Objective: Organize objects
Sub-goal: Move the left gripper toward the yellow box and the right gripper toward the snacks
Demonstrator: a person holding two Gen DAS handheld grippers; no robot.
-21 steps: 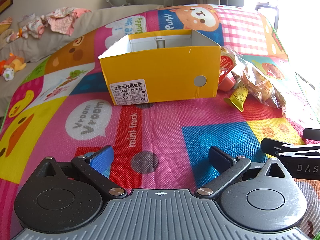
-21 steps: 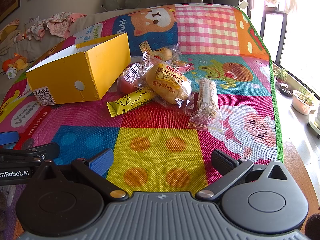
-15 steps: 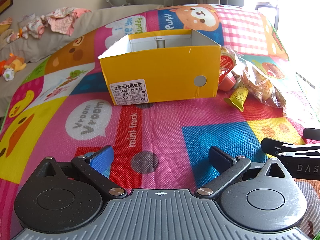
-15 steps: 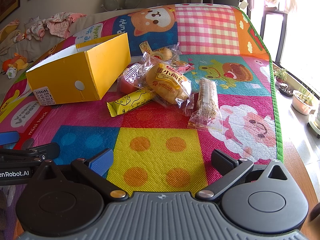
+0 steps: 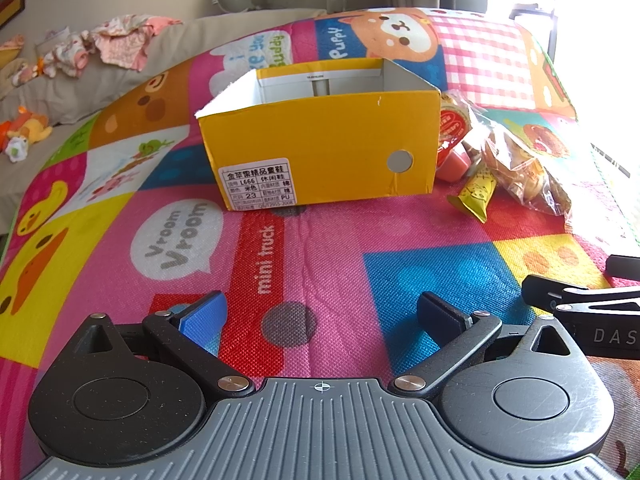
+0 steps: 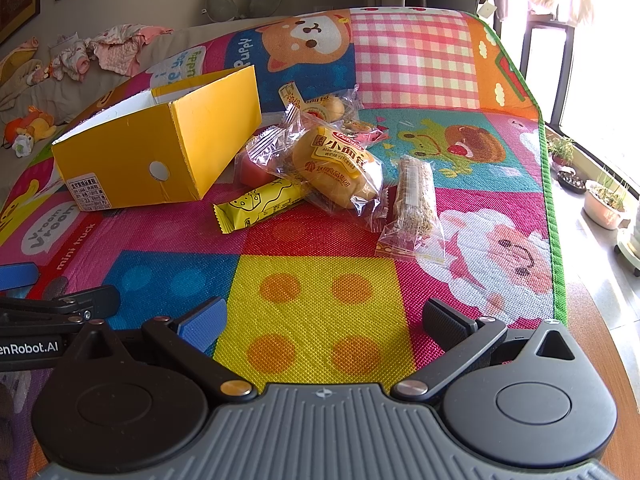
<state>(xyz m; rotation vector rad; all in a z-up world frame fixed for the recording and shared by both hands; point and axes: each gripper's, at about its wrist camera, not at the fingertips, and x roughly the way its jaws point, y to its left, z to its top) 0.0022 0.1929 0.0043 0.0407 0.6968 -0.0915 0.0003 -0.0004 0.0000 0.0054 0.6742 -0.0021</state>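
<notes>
An open yellow shoe box (image 5: pixel 320 148) (image 6: pixel 160 152) stands on the colourful play mat. To its right lie snack packs: a yellow bar (image 6: pixel 260 206) (image 5: pixel 476 192), a bagged bread bun (image 6: pixel 336 168) (image 5: pixel 520 172), a clear-wrapped cereal bar (image 6: pixel 414 200), a red jelly cup (image 6: pixel 256 166) (image 5: pixel 454 158) and small packets (image 6: pixel 320 106) behind them. My left gripper (image 5: pixel 320 316) is open and empty, low over the mat in front of the box. My right gripper (image 6: pixel 324 320) is open and empty, in front of the snacks.
The mat (image 6: pixel 320 300) covers a table whose wooden edge (image 6: pixel 600 340) shows at the right, with potted plants (image 6: pixel 604 200) on the floor beyond. A sofa with clothes (image 5: pixel 112 44) and toys (image 5: pixel 28 128) lies at the back left.
</notes>
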